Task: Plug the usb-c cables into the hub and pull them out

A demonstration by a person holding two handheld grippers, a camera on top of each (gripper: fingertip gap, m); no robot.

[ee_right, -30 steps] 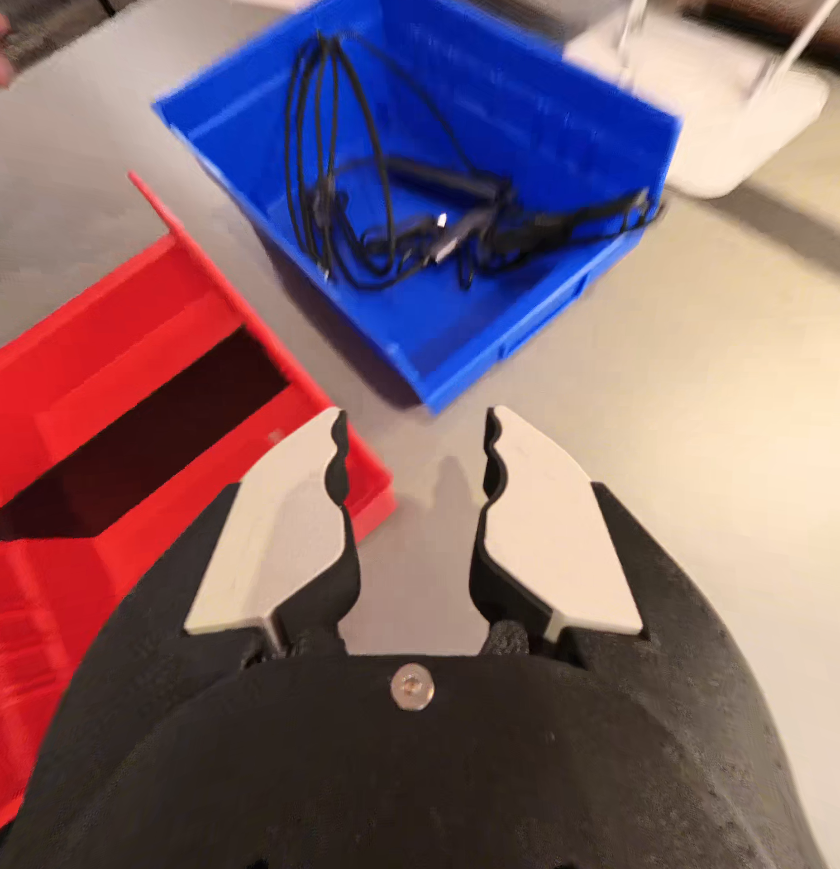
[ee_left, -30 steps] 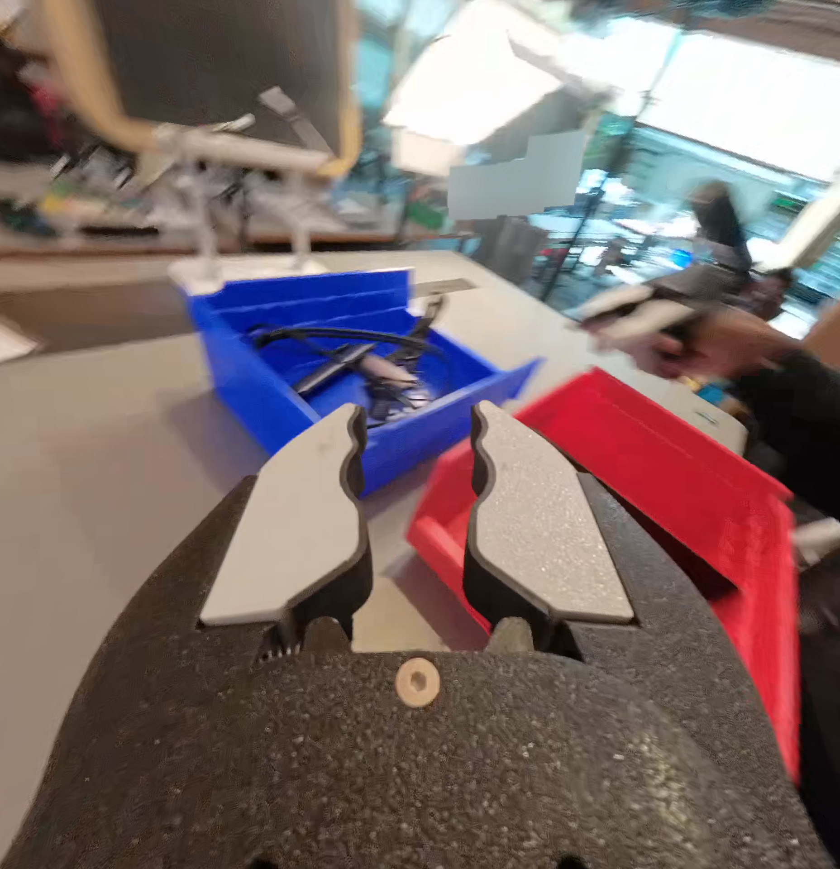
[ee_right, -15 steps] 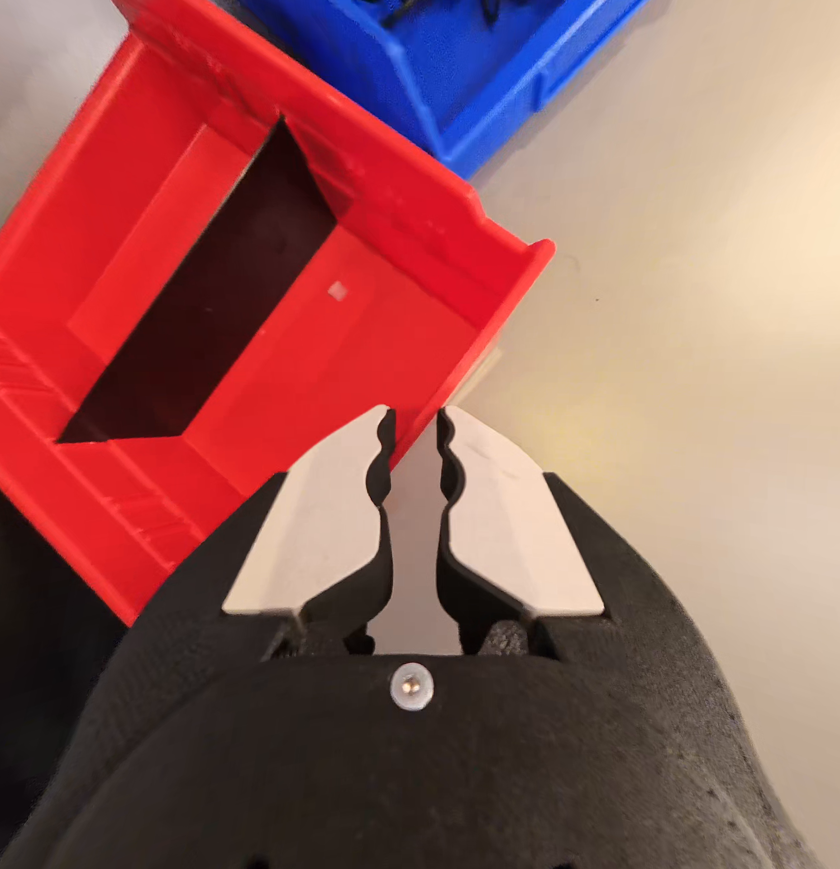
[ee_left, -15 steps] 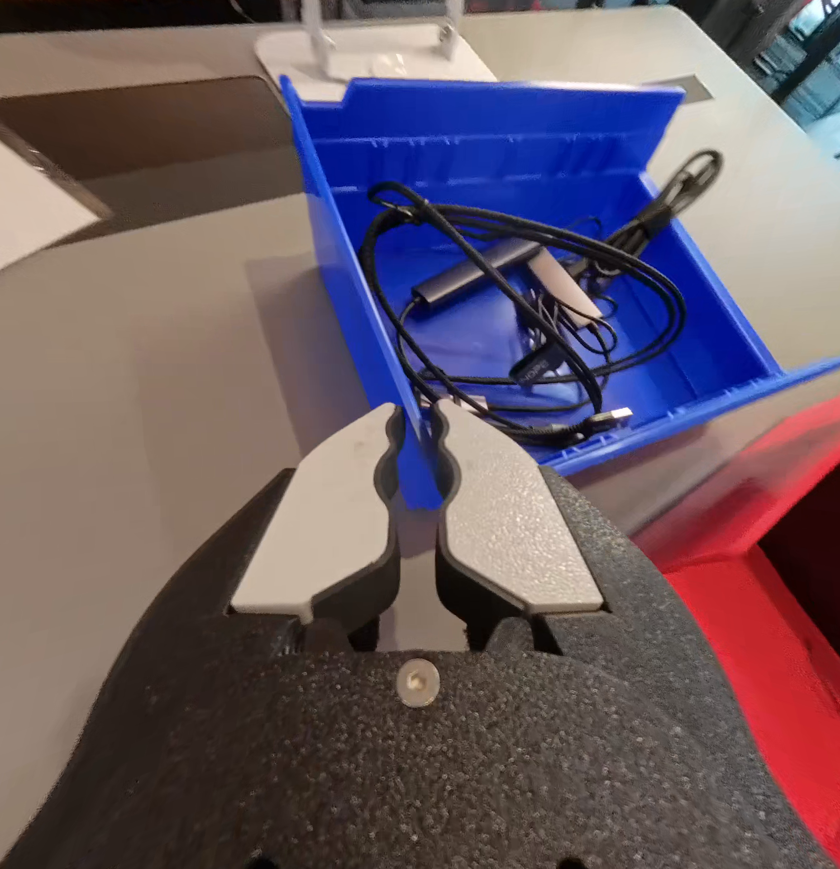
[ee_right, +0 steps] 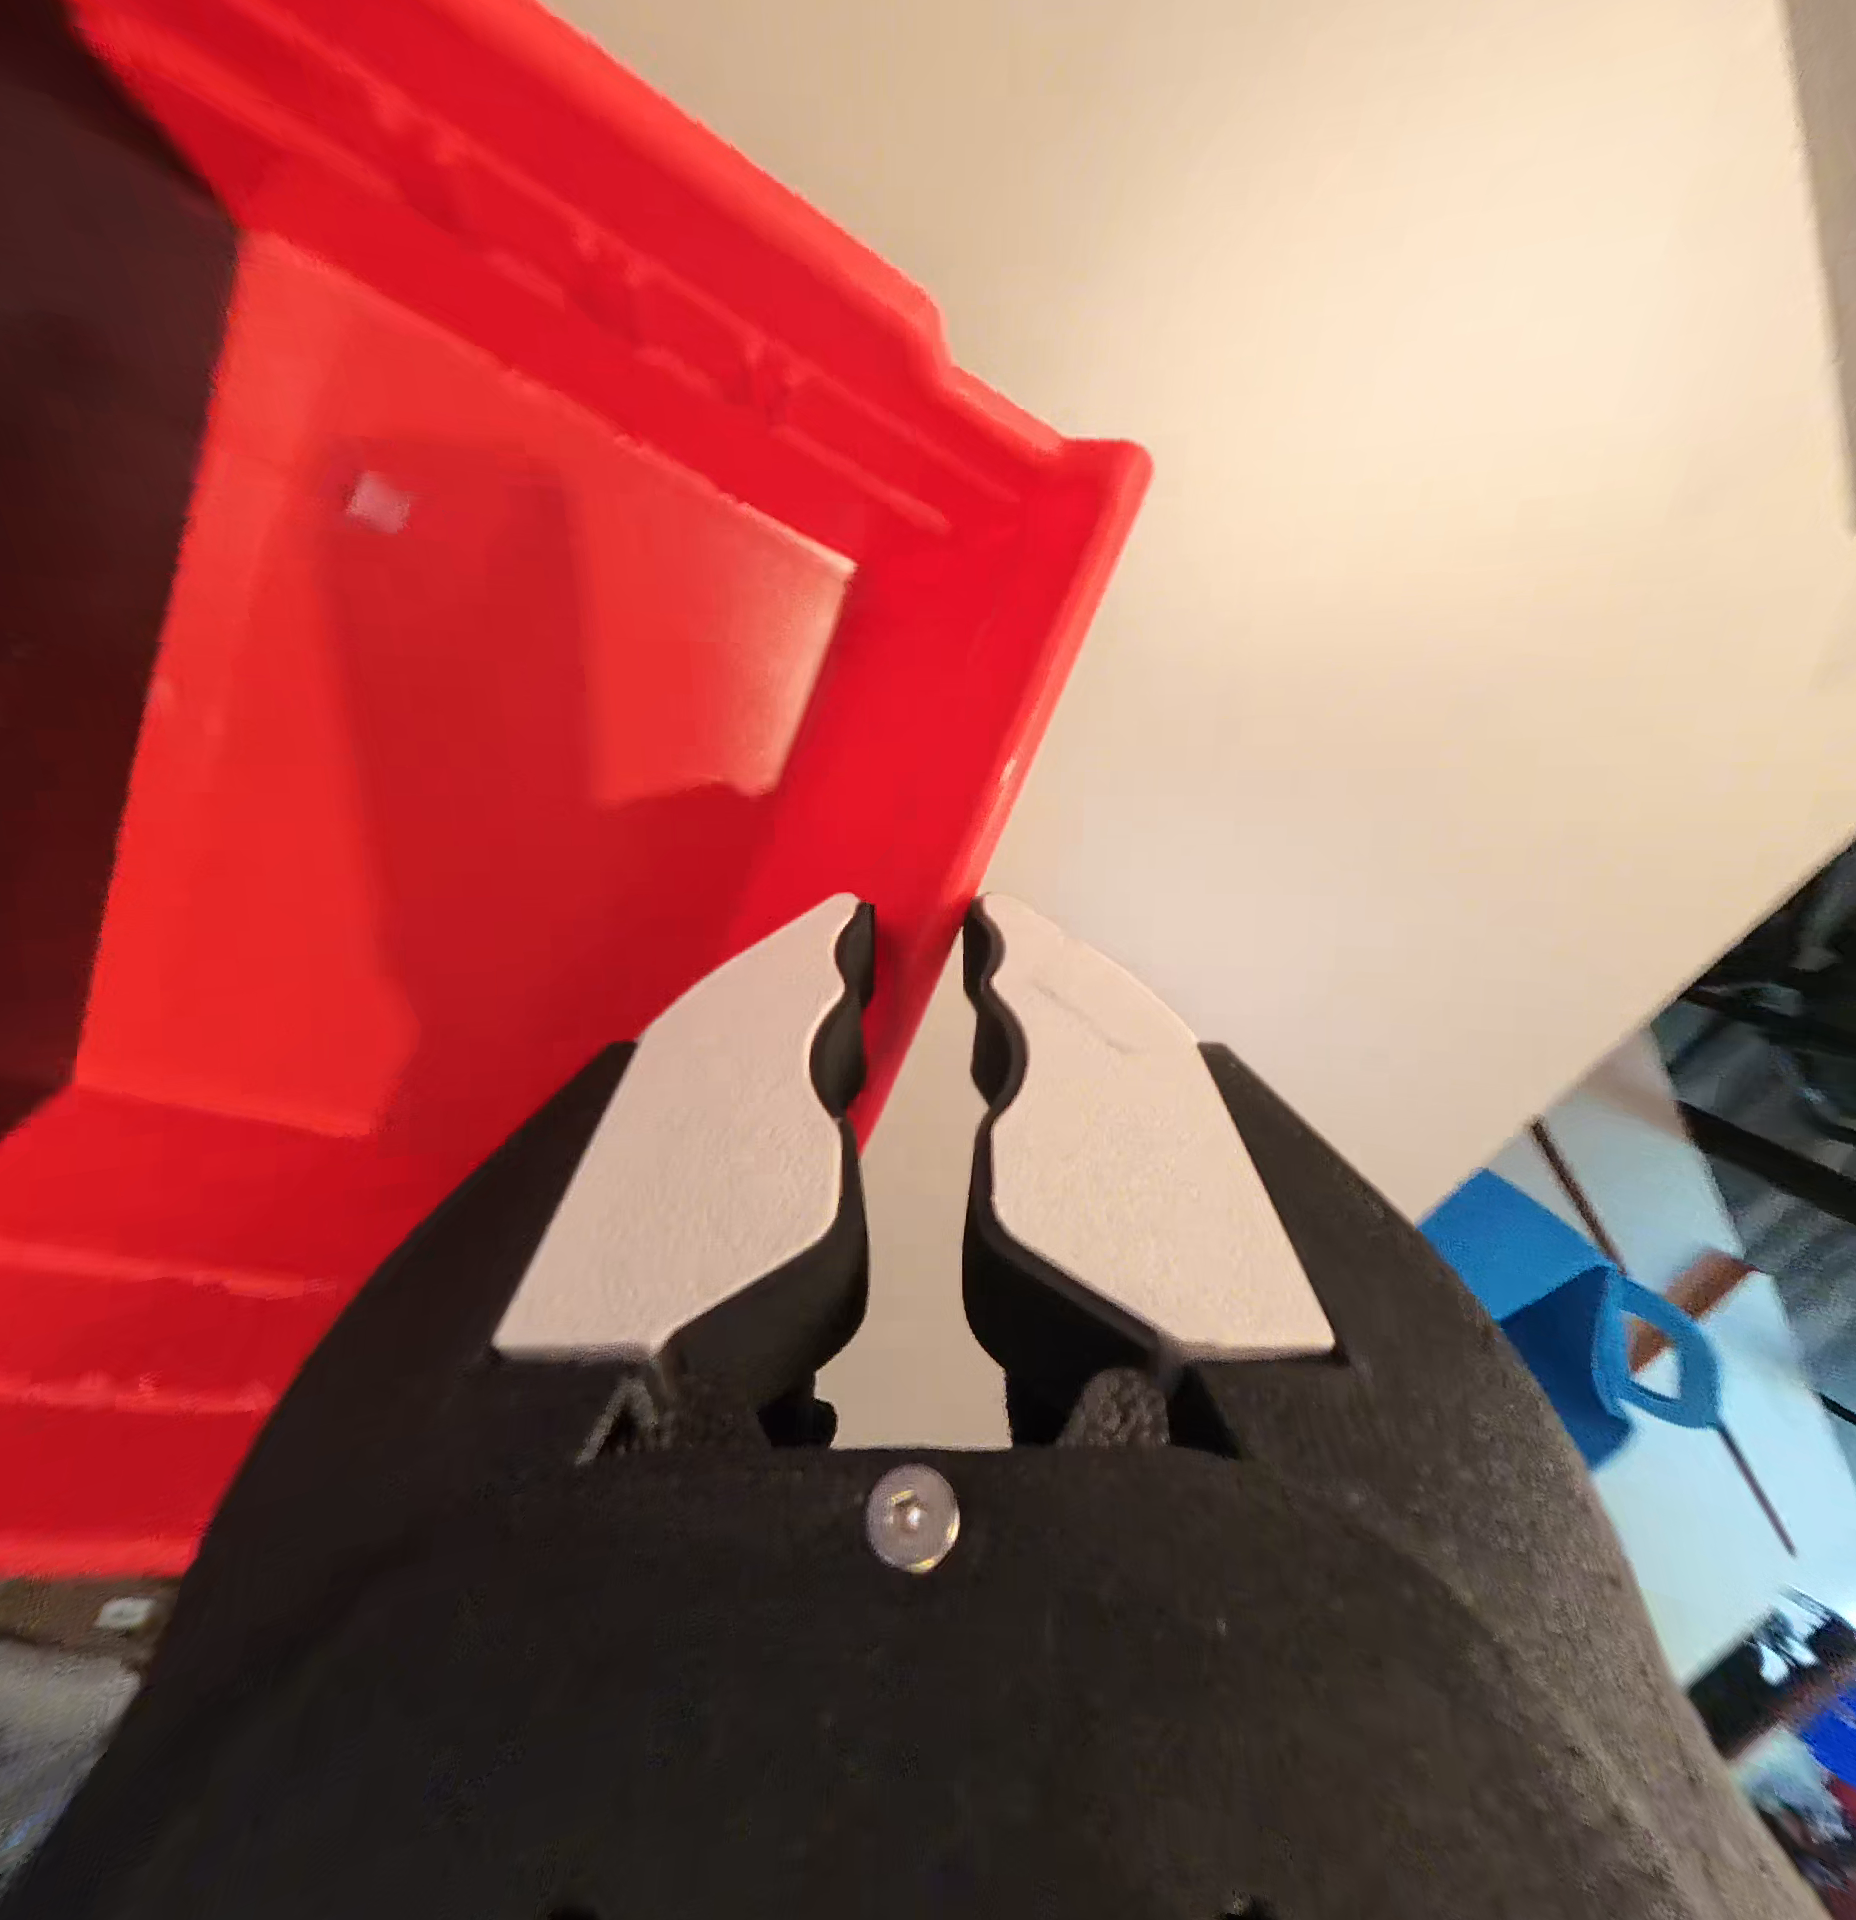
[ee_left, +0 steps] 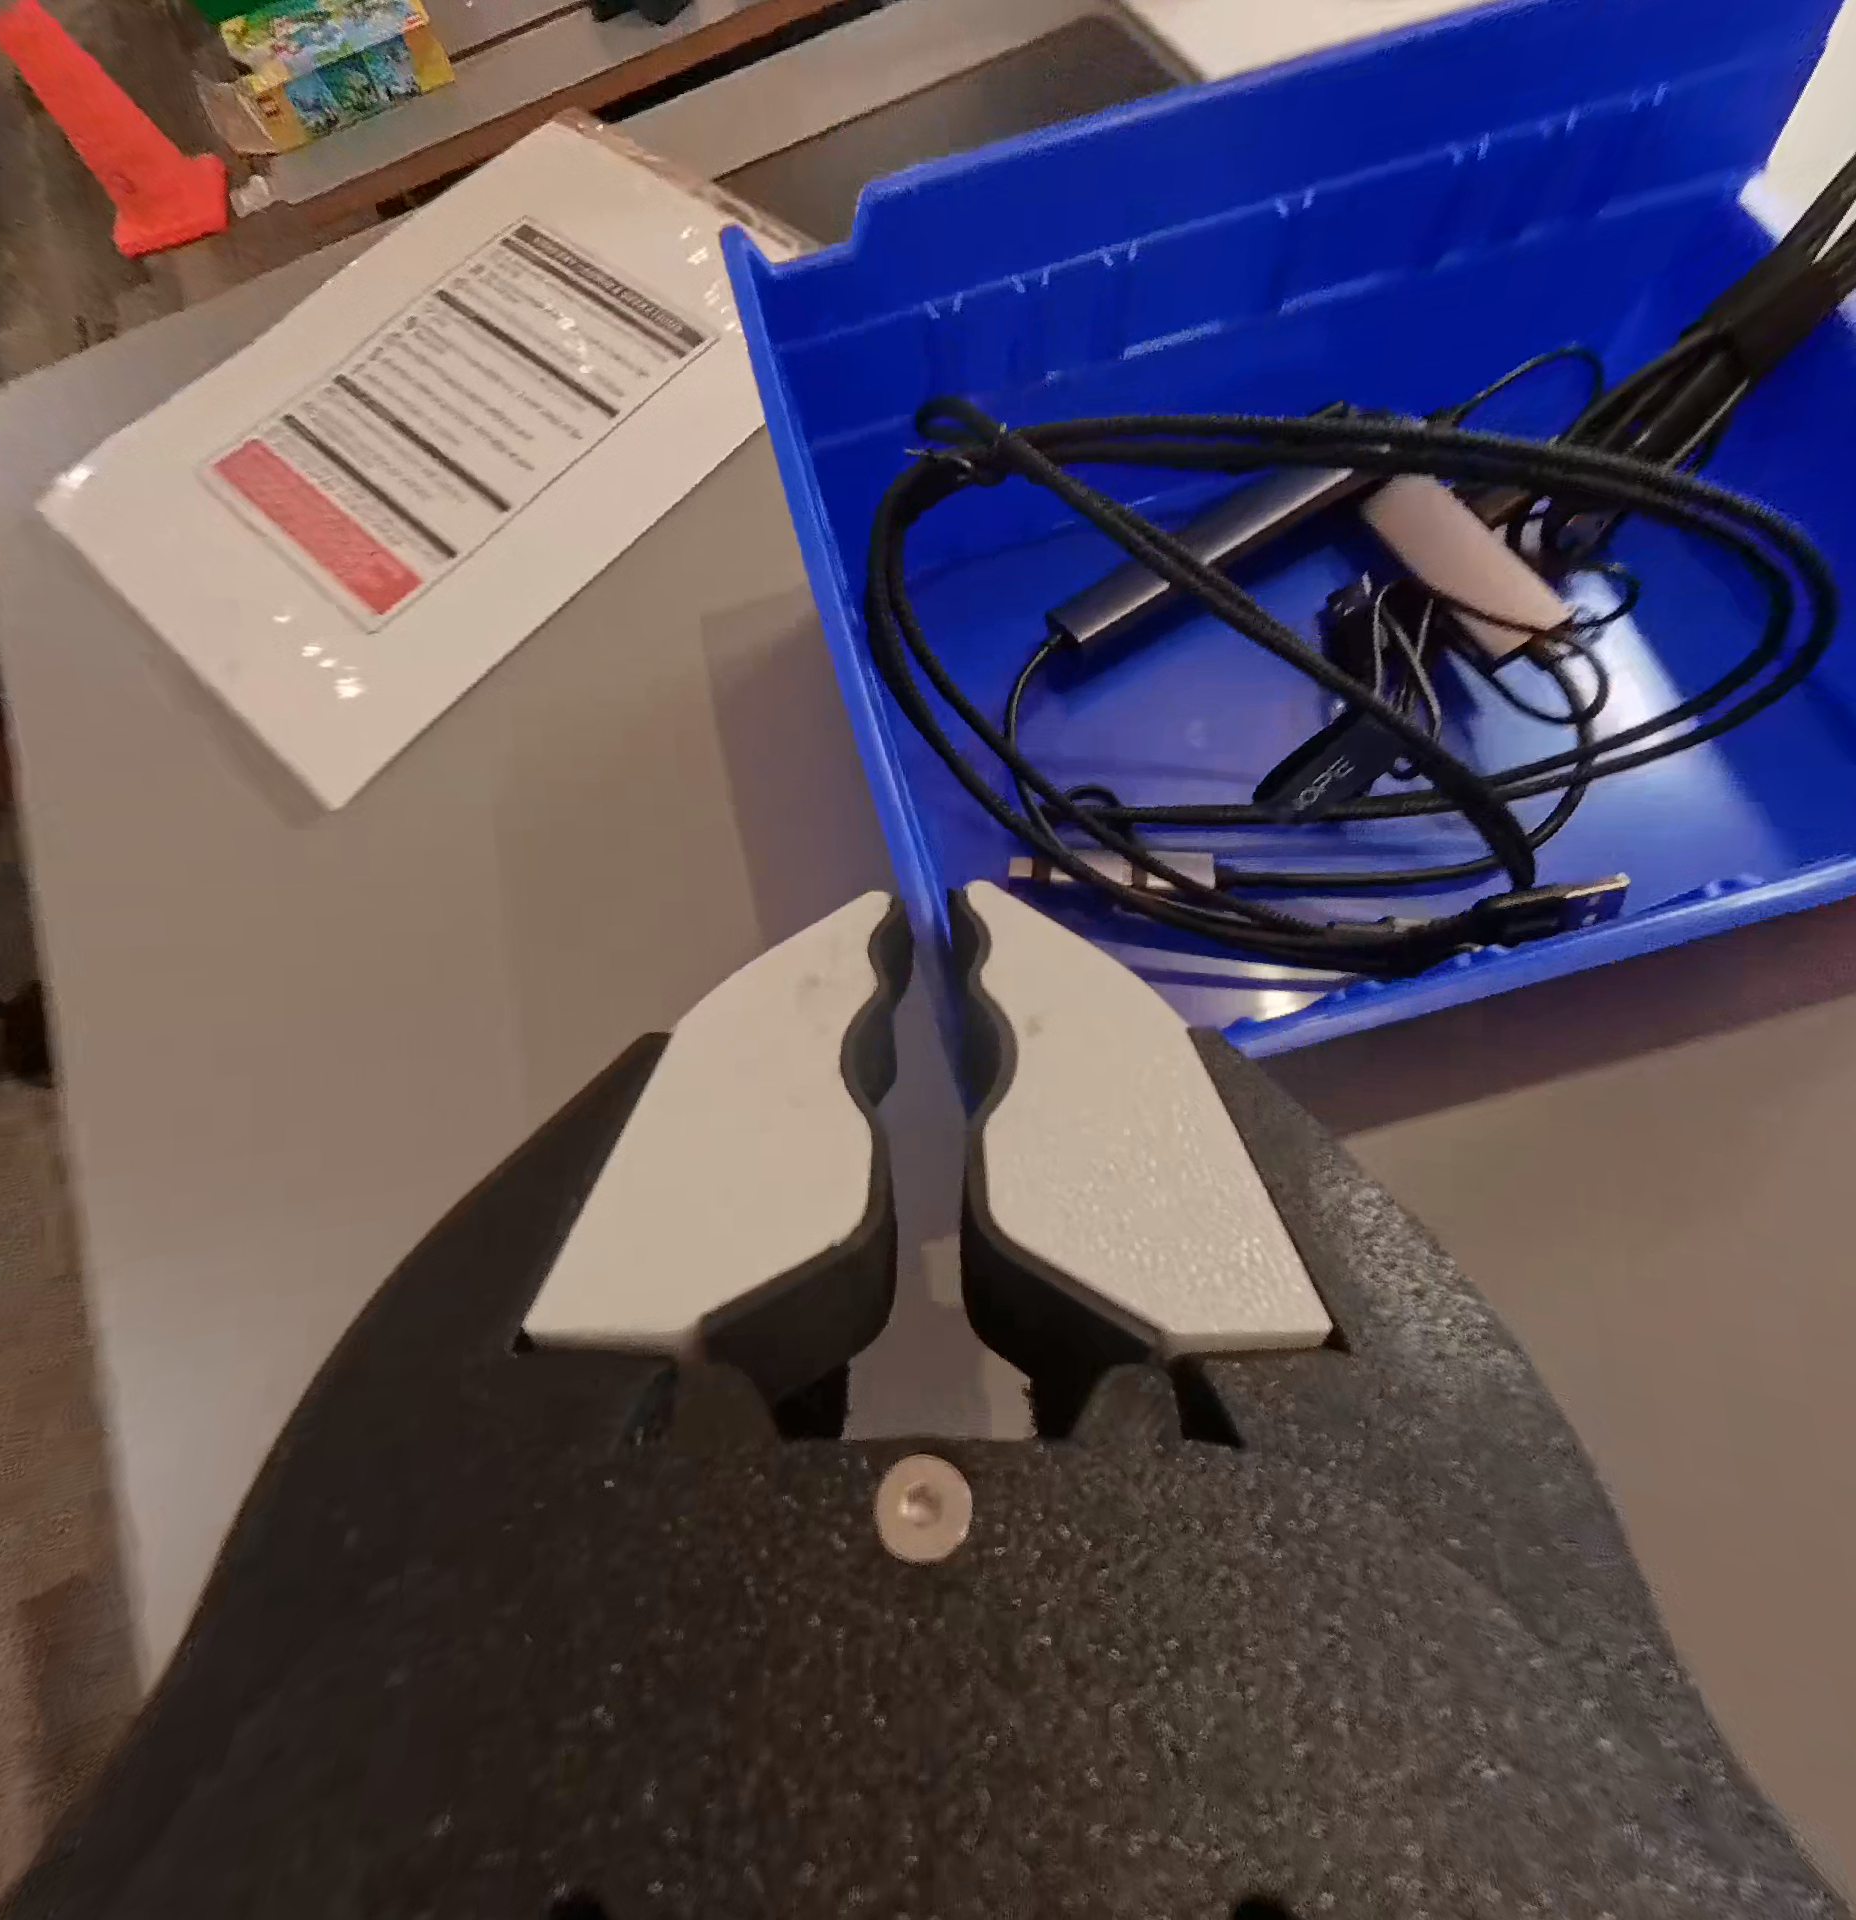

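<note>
My left gripper (ee_left: 929, 920) pinches the blue bin's (ee_left: 1319, 239) near wall; my right gripper (ee_right: 919, 920) seems clamped on the red bin's (ee_right: 1059, 665) wall. The hub (ee_left: 1194, 561) lies in the blue bin ahead-right of my left jaws, long axis diagonal, under coiled cables (ee_left: 1423, 457).

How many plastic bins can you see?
2. The blue bin, holding the cables, has its side wall between the left gripper's jaws. The red bin has its wall between the right gripper's jaws. Others may be out of view.

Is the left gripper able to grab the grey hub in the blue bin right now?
Probably not yet: the left gripper is shut on the blue plastic bin's wall, and black braided cables lie across the slim grey metal hub.
</note>
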